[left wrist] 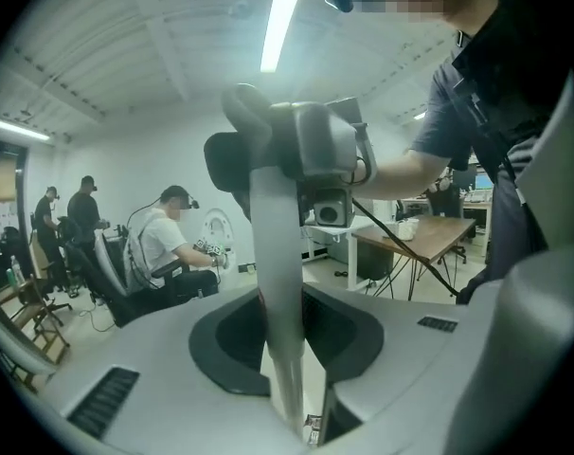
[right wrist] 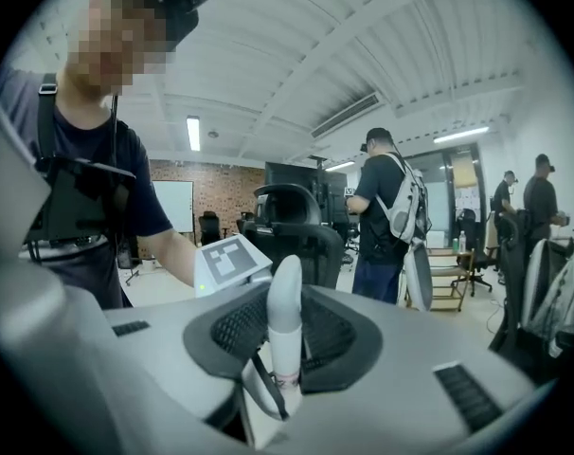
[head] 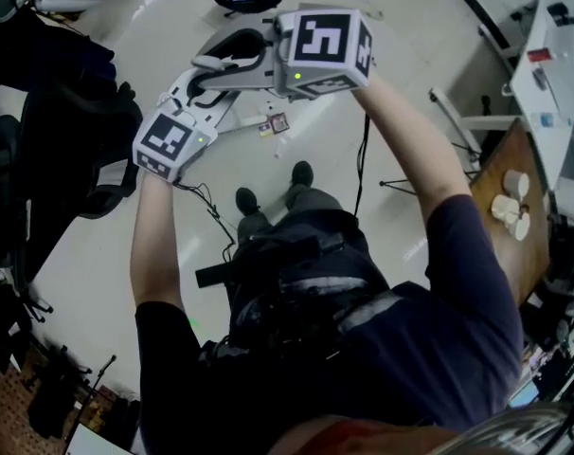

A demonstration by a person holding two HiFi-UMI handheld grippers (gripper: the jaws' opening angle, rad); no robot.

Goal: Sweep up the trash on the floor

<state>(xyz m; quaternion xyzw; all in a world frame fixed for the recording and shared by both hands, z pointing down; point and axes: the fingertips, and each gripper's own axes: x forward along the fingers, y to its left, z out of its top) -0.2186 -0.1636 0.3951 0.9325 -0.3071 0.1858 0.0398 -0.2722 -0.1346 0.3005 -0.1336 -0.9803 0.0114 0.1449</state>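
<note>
Trash (head: 274, 124) lies on glossy floor (head: 401, 55); left gripper (left wrist: 289, 344) and right gripper (right wrist: 282, 335) clamp a smooth, rounded white handle (left wrist: 273, 216).

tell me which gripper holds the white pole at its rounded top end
The right gripper: the white pole ends, rounded, just past its jaws. The left gripper clamps it lower down, with shaft running on beyond its jaws.

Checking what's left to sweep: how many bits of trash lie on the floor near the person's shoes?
2: a pale scrap and a darker square piece, side by side beyond the shoes; more may be hidden.
</note>
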